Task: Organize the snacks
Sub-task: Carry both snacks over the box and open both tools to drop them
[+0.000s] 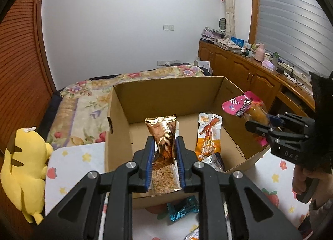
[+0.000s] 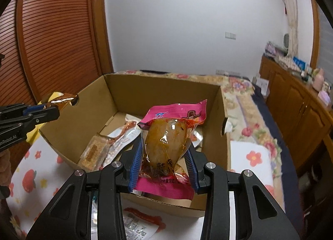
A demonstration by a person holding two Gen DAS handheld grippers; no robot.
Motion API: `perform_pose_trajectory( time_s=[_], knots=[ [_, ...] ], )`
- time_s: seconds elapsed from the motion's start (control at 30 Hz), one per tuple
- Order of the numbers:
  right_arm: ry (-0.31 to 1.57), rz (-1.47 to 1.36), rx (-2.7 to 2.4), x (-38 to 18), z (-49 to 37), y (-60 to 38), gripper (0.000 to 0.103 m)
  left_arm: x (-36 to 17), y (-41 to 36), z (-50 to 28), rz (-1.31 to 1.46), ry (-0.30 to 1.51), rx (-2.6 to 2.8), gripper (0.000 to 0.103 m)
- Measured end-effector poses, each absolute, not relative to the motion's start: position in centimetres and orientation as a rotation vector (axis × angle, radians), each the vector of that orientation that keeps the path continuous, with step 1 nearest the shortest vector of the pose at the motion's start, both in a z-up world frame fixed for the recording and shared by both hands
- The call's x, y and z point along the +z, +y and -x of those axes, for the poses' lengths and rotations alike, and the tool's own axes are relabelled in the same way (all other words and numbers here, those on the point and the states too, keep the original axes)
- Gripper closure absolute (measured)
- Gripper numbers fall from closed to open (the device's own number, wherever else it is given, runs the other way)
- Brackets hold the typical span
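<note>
Yellow plush (image 1: 22, 169) left of cardboard box (image 1: 166, 92) — blue wrapper (image 1: 182, 208) before it.

Right gripper (image 1: 258, 127): body stamped "DAS". Left gripper (image 2: 54, 106): side lettered "nRobot.AI", start cut off. Pink snack packet (image 2: 166, 148): Chinese print, too blurred to read reliably.

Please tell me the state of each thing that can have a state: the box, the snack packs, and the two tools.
Cardboard box: open, some snacks inside.
Gold bar pack: sealed, held above the box.
Pink pack: sealed, held above the box.
Orange pack: lying in the box.
Blue candy: on the cloth, outside the box.
Left tool: shut on gold bar pack.
Right tool: shut on pink pack.
</note>
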State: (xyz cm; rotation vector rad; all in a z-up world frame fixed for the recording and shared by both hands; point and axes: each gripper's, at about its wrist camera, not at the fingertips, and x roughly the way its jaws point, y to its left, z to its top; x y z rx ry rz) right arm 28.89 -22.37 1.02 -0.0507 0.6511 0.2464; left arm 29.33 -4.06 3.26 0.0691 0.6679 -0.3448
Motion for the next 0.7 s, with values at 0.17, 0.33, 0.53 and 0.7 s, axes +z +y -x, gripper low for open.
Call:
perform_pose_trajectory(
  time_s=[0.17,0.33,0.53,0.7],
  knots=[
    [0.666,0.053,0.256,0.5,-29.2,-22.1,0.063,2.8,-4.3,-29.0,-0.076,0.655,-0.331,0.071],
    [0.667,0.056,0.267,0.2,-29.3,-21.7,0.056,2.9,-4.1,-29.0,-0.079,0.643,-0.318,0.055],
    [0.618,0.04,0.291,1.2,-28.2,-21.6,0.034,3.2,-3.7,-27.8,-0.093,0.603,-0.288,0.019],
    [0.584,0.036,0.306,1.8,-26.0,-21.4,0.034,3.7,-3.5,-26.4,-0.114,0.574,-0.3,0.009]
  ],
)
